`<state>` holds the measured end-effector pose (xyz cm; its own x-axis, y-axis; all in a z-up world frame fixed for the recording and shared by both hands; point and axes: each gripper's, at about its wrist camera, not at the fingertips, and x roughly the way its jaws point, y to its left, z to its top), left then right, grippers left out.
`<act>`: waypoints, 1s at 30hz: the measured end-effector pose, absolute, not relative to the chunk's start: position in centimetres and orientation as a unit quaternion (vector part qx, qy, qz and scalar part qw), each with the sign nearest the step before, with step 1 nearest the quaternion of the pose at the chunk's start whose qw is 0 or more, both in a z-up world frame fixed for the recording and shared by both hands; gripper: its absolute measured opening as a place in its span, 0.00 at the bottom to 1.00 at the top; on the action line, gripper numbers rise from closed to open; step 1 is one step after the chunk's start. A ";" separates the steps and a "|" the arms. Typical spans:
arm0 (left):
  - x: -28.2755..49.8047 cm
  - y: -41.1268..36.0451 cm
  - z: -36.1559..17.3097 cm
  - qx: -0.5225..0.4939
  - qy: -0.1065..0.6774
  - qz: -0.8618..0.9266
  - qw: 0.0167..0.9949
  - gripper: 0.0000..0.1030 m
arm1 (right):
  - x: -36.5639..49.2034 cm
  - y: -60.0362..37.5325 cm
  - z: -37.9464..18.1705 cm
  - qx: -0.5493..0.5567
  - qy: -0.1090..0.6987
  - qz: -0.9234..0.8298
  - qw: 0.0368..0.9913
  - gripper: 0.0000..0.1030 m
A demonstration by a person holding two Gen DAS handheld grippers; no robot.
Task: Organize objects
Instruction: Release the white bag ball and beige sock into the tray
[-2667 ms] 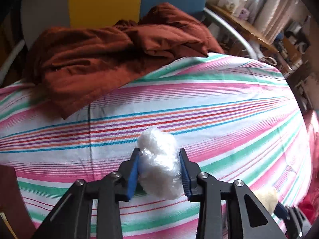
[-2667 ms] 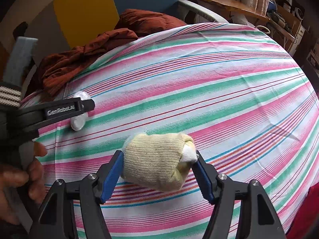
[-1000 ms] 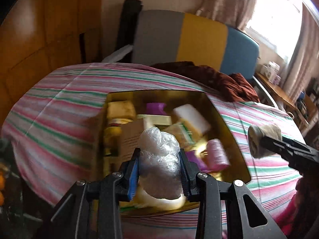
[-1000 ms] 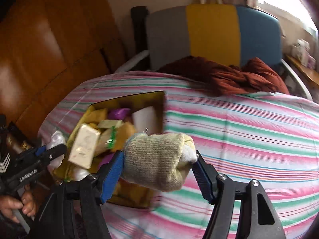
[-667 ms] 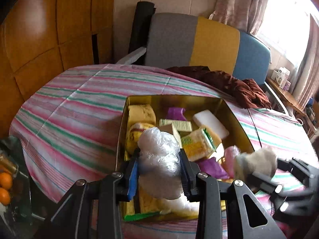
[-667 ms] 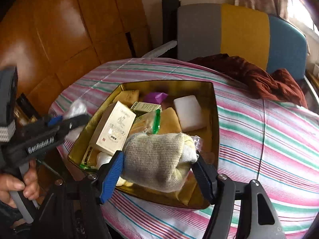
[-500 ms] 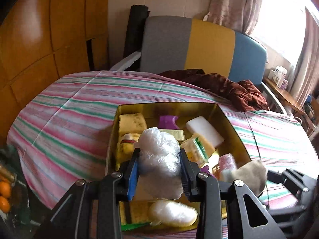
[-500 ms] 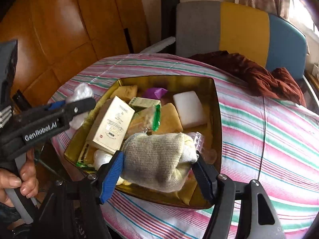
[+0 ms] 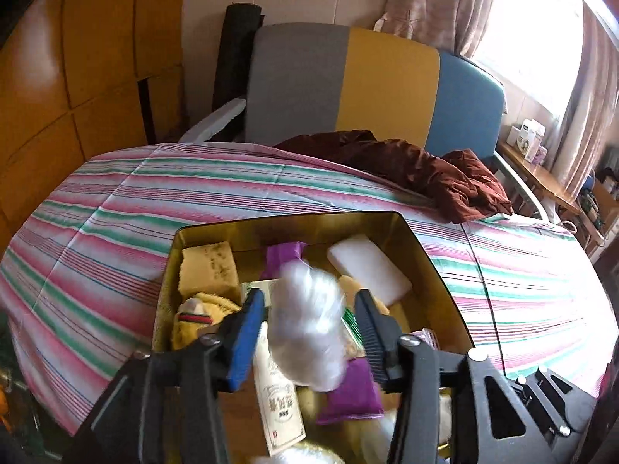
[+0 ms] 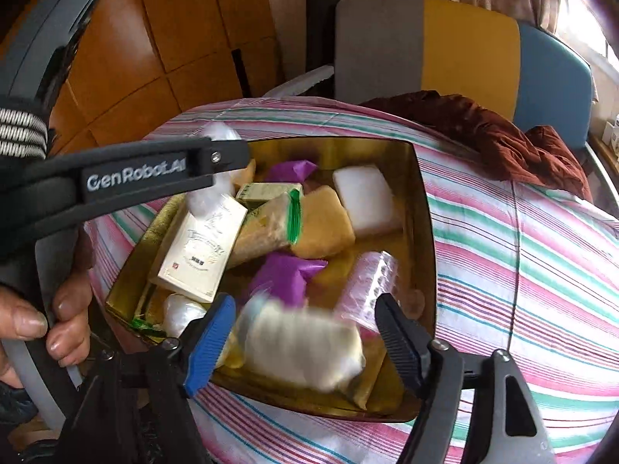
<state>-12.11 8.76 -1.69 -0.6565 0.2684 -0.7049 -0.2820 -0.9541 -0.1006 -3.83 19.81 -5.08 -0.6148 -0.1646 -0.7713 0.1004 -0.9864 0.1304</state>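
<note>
Now both tools gape: left tool (image 9: 309,317) releases plastic wad (image 9: 307,324), right tool (image 10: 301,332) sock bundle (image 10: 301,344), over the tin's (image 10: 421,208) six-o'clock rim; the sock may bounce out.

Gold tin (image 10: 419,208) on tablecloth (image 10: 541,270) w/ pink, green, white & blue stripes. In tin: white block (image 10: 363,197), purple packets (image 10: 284,276), tan sponge (image 10: 325,224), cream box (image 10: 201,247), green-edged bag (image 10: 271,224). Behind tin: maroon cloth (image 9: 425,172), then chair back (image 9: 371,85) in grey, yellow & blue panels.
</note>
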 end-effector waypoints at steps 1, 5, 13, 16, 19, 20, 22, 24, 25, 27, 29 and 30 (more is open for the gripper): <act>-12.1 8.9 -1.7 -0.384 0.012 0.911 0.150 0.53 | -3.8 19.9 -5.1 0.432 -0.037 -0.898 0.073 0.75; -11.6 9.0 -1.6 -0.381 0.014 0.913 0.149 0.56 | -3.5 20.2 -5.1 0.429 -0.043 -0.899 0.072 0.76; -9.8 8.3 -0.9 -0.365 0.015 0.921 0.135 0.77 | -2.4 20.7 -4.2 0.410 -0.054 -0.909 0.055 0.77; -9.1 7.7 -0.5 -0.360 0.013 0.923 0.135 0.80 | -2.0 20.9 -3.9 0.404 -0.058 -0.912 0.045 0.77; -8.4 7.2 -0.2 -0.356 0.012 0.925 0.128 0.85 | -1.6 21.2 -3.3 0.394 -0.060 -0.917 0.032 0.77; -8.1 6.9 -0.1 -0.356 0.009 0.926 0.127 0.85 | -1.4 21.2 -3.1 0.390 -0.059 -0.919 0.026 0.77; -7.6 6.5 0.1 -0.357 0.005 0.926 0.125 0.87 | -1.2 21.2 -2.8 0.383 -0.052 -0.922 0.009 0.77; -7.0 6.0 0.2 -0.357 0.001 0.926 0.122 0.89 | -1.1 21.1 -2.5 0.379 -0.036 -0.925 -0.018 0.77; -6.6 5.7 0.3 -0.357 -0.004 0.926 0.120 0.89 | -1.0 21.1 -2.4 0.375 -0.033 -0.926 -0.027 0.77; -5.9 5.3 0.3 -0.356 -0.008 0.927 0.114 0.96 | -0.7 21.1 -2.2 0.369 -0.034 -0.928 -0.038 0.77; -5.1 4.7 0.3 -0.354 -0.012 0.929 0.105 1.00 | -0.4 21.2 -1.8 0.360 -0.036 -0.931 -0.044 0.77; -4.7 4.6 0.3 -0.353 -0.012 0.930 0.099 1.00 | -0.2 21.2 -1.6 0.355 -0.036 -0.933 -0.046 0.77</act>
<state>-4.71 4.56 0.27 -0.7316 0.1931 -0.6538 -0.1768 -0.9800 -0.0915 -0.18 21.16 -1.59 -0.7435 0.0598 -0.6661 -0.1108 -0.9932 0.0344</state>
